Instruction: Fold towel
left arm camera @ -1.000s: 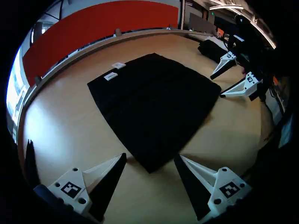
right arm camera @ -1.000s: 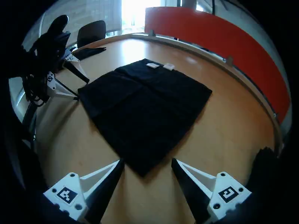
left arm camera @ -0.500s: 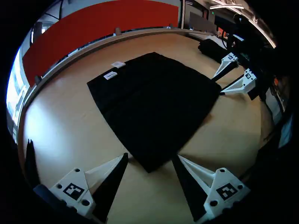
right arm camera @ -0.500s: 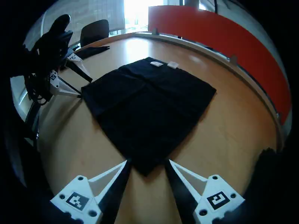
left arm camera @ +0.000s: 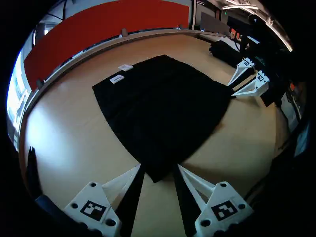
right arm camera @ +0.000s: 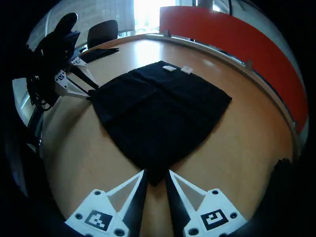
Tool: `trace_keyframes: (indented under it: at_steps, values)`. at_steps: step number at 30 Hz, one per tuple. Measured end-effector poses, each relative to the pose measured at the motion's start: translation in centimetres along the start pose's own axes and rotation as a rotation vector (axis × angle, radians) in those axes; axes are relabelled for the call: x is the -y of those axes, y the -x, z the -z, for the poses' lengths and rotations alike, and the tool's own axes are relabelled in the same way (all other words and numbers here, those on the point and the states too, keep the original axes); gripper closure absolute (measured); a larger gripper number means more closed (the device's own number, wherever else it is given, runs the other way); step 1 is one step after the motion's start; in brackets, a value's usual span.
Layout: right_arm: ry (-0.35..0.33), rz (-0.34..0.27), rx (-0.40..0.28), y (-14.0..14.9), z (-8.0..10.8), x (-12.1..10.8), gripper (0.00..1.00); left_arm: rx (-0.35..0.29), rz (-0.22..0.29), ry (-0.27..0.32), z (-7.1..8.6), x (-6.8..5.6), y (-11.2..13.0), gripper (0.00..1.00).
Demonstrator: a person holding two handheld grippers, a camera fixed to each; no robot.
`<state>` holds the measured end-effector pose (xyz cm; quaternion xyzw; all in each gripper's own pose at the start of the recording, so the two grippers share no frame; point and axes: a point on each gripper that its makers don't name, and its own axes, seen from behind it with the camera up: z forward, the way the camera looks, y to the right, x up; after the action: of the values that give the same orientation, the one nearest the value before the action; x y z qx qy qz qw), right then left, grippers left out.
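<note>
Left gripper view: one black towel (left arm camera: pixel 166 102) corner is lying at twelve o'clock between the narrowed left gripper (left arm camera: pixel 158 168); the right gripper (left arm camera: pixel 231 91) is straddling another; perhaps clamped, I cannot tell.

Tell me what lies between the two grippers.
The black towel, corner to corner: left gripper at one, right gripper at another. The left gripper view shows it.
</note>
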<state>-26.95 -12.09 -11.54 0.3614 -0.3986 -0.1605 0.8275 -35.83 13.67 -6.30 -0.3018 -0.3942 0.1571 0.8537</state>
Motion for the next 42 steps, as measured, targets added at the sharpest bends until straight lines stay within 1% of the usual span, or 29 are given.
trace_keyframes:
  at_steps: [2,6,8,12,17,23,32,38,42]
  values:
    - [-0.001,-0.001,0.002,0.0,0.0,0.1,0.75,0.002,0.005,-0.01,0.0,0.2,-0.1,0.77]
    - [-0.006,-0.003,0.005,-0.1,-0.1,0.4,0.82,0.007,0.021,-0.018,0.0,0.1,-0.2,0.85]
    - [-0.006,-0.007,0.006,-0.1,-0.1,0.5,0.85,0.01,0.023,-0.019,0.0,0.1,-0.2,0.87]
    - [-0.003,-0.012,0.001,-0.4,0.0,0.6,0.85,0.02,0.039,-0.014,0.1,0.0,-0.3,0.88]
    - [0.006,-0.016,-0.017,-1.1,0.5,0.4,0.85,0.034,0.073,0.002,0.5,-0.2,-0.3,0.89]
    - [0.028,-0.023,-0.051,-2.6,2.2,-0.2,0.86,0.02,0.109,0.004,1.5,-0.6,-1.2,0.9]
    - [0.044,-0.026,-0.094,-5.1,4.9,-0.4,0.86,-0.002,0.142,0.0,4.3,-1.0,-3.4,0.9]
    - [0.049,-0.02,-0.124,-6.6,6.9,-0.2,0.86,-0.033,0.16,-0.009,6.6,-0.8,-5.4,0.9]
    - [0.048,-0.015,-0.135,-7.3,8.1,-0.1,0.86,-0.047,0.162,-0.008,7.9,-0.8,-6.5,0.9]
